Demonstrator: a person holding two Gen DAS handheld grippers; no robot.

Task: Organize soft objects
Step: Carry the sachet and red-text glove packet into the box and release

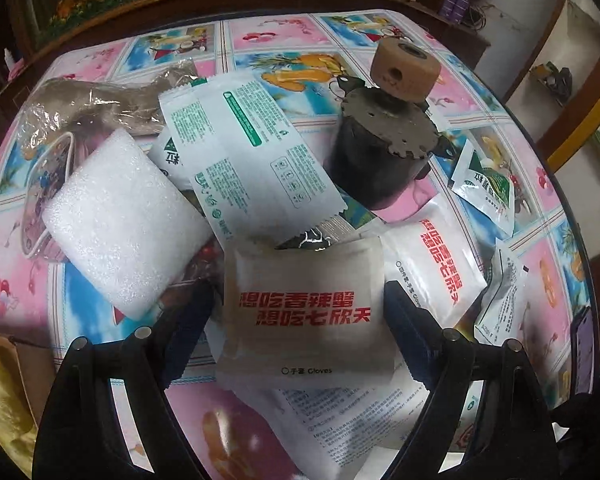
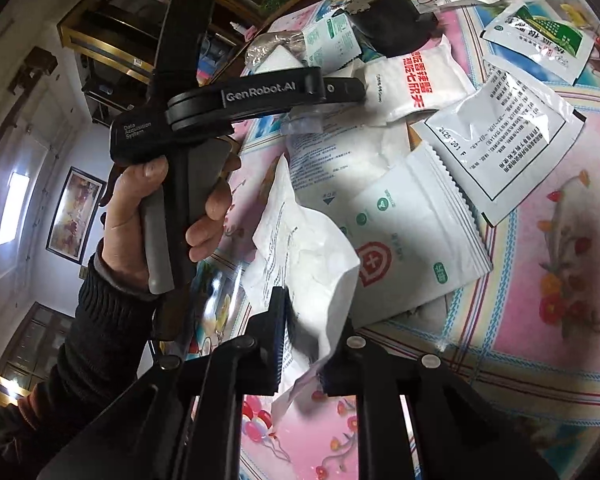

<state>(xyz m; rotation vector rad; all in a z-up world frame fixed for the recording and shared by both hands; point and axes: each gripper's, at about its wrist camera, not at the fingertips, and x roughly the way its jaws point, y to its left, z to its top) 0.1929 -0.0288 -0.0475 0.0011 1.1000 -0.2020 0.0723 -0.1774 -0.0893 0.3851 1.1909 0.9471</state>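
The flowered table (image 1: 112, 60) carries a heap of soft packets. The left claw (image 1: 300, 320) stands spread around one red-lettered glove packet (image 1: 304, 312), pads apart from it. The right claw (image 2: 300, 344) pinches a crumpled white packet (image 2: 312, 256). A second red-lettered packet (image 1: 436, 264) lies beside the first.

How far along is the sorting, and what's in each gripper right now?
Nothing looks sorted yet. The right gripper pinches a crumpled white packet; the left gripper has its jaws wide around a gloves packet, not squeezing. Left: foam block, sachets, and other packets scattered over the table.
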